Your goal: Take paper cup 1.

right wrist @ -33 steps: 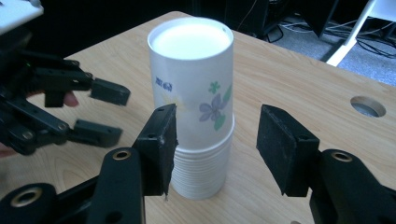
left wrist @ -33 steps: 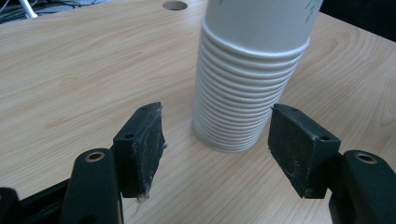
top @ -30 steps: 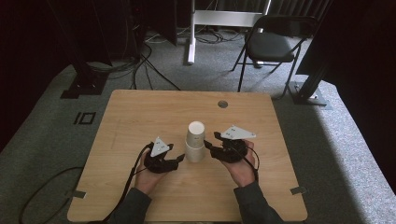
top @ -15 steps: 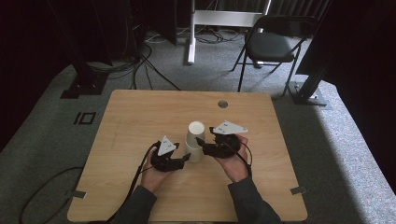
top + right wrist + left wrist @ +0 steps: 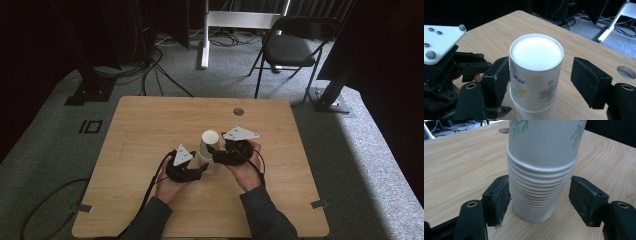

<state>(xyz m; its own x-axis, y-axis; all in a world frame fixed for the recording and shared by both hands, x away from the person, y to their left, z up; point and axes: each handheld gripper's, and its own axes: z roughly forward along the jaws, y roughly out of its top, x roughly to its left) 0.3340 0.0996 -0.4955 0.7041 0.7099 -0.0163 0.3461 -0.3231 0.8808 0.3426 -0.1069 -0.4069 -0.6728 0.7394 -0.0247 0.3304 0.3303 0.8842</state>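
A: Where is your stack of paper cups [image 5: 208, 150]?

B: It stands upside down near the middle of the counter [image 5: 150, 120], bottoms up, the white base of the top cup [image 5: 536, 52] facing the ceiling. In the left gripper view you see many nested rims, ringed one under another, with a green leaf print on the cup above them. In the right gripper view the top cup carries a flower print.

A: And your left gripper [image 5: 540, 200]?

B: Its fingers are spread wide around the foot of the stack. The one on the left of its view touches or nearly touches the rims; the other stands clear, with counter showing in the gap.

A: Your right gripper [image 5: 540, 77]?

B: You have it higher, at the top cup. Its fingers have just been opening and now stand wide, the cup between them. One sits just beside the cup wall, the other well apart from it.

A: Anything farther out?

B: A round hole [image 5: 238, 111] in the counter's far edge, and a folding chair [image 5: 292, 47] on the floor beyond.
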